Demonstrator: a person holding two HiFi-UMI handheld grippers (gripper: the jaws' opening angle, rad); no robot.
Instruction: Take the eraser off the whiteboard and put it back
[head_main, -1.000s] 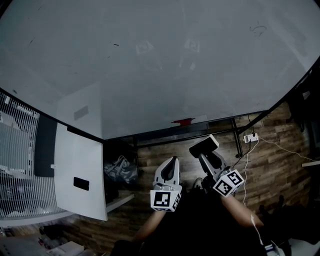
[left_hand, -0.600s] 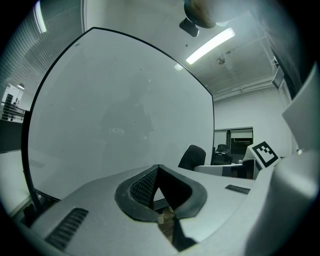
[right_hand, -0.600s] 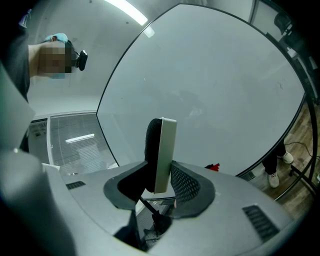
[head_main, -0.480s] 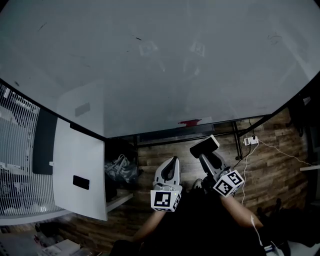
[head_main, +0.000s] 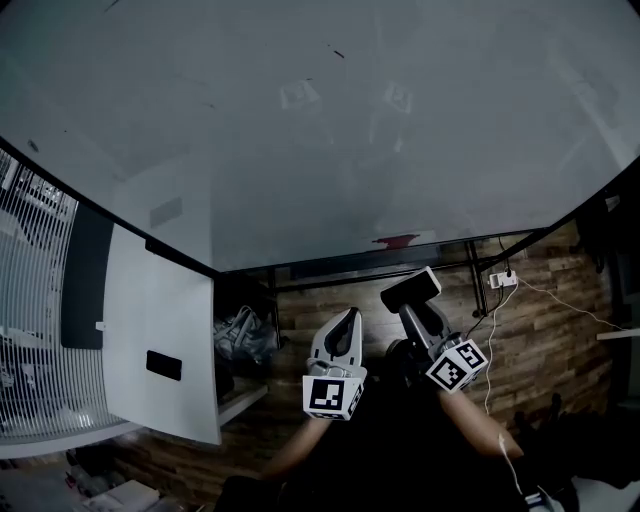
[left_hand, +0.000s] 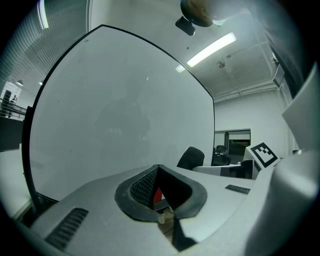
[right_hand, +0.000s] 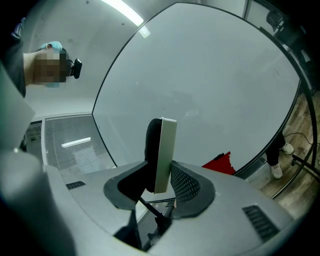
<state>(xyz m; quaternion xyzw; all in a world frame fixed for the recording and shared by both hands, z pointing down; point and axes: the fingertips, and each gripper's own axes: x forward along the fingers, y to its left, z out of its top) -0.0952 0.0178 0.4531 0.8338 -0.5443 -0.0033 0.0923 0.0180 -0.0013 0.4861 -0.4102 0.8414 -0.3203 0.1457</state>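
Observation:
The whiteboard fills the upper part of the head view and stands ahead of both grippers. My right gripper is shut on the eraser, a black pad with a white back, held edge-on between the jaws short of the board. My left gripper is beside it, a little lower in the picture; its fingertips meet with nothing between them. A red thing lies at the board's lower edge, also seen past the right jaws as a red thing.
A white cabinet panel and a white grille stand at the left. A bag sits on the wooden floor under the board. A stand leg, a power strip and a cable are at the right.
The board, its marks and the red thing have slid to the right in the head view. Both grippers keep their places in the picture, and the eraser stays in the right one.

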